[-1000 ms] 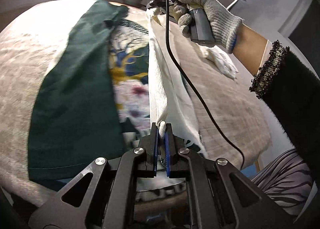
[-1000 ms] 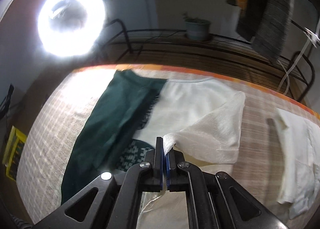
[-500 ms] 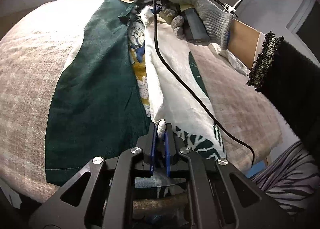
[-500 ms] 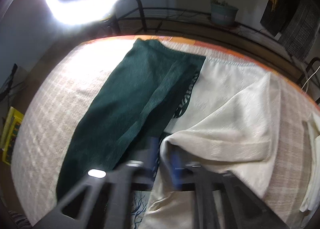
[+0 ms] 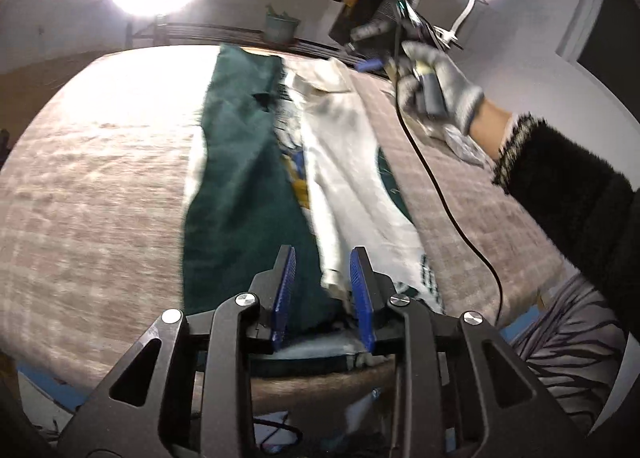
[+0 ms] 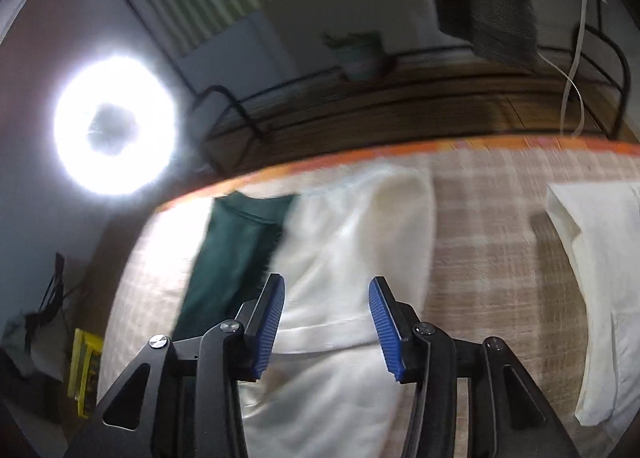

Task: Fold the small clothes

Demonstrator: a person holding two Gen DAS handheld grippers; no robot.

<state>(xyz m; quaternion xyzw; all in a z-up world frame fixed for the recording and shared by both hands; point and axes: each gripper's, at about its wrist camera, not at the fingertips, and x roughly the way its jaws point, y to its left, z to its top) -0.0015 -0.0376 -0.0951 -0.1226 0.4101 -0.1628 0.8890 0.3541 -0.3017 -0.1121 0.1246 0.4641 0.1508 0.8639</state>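
- Left gripper [image 5: 323,290]: blue pads parted to a moderate gap, gripping nothing. A loose corner of the garment [image 5: 352,162] lies between them, close to the right pad; contact cannot be confirmed.
- Right gripper [image 6: 326,324]: fingers spread wide, empty, hovering above the cream cloth. In the left wrist view it sits at about 1 o'clock, carried by the gloved right hand [image 5: 440,92], clear of the fabric, cable trailing down over the table.
- Garment position: lies lengthwise on the checked tablecloth [image 5: 92,194], running from 6 o'clock near the left gripper up to 12 o'clock at the far table edge. Dark green side at 11 o'clock; cream inner face folded over it along the right, a strip of printed pattern showing between the two.
- Right wrist view: cream flap fills the centre, green panel [image 6: 236,242] at 10 o'clock, both flat on the table. Frame is motion-blurred; finer creases unreadable.
- Second item: a pale folded cloth [image 6: 596,290] at 3 o'clock, well apart from the garment. Looks finished, though I cannot tell how many folds it has.
- Progress, judged: one lengthwise fold appears laid and let go of, since neither gripper holds cloth. The piece is long and narrow now.
- Remaining, judged: square the long edges, then at least one crosswise fold bringing the near end toward the far end, then set it beside the pale cloth.
- Risk: cream edge near 6 o'clock sits rumpled; may need smoothing first.
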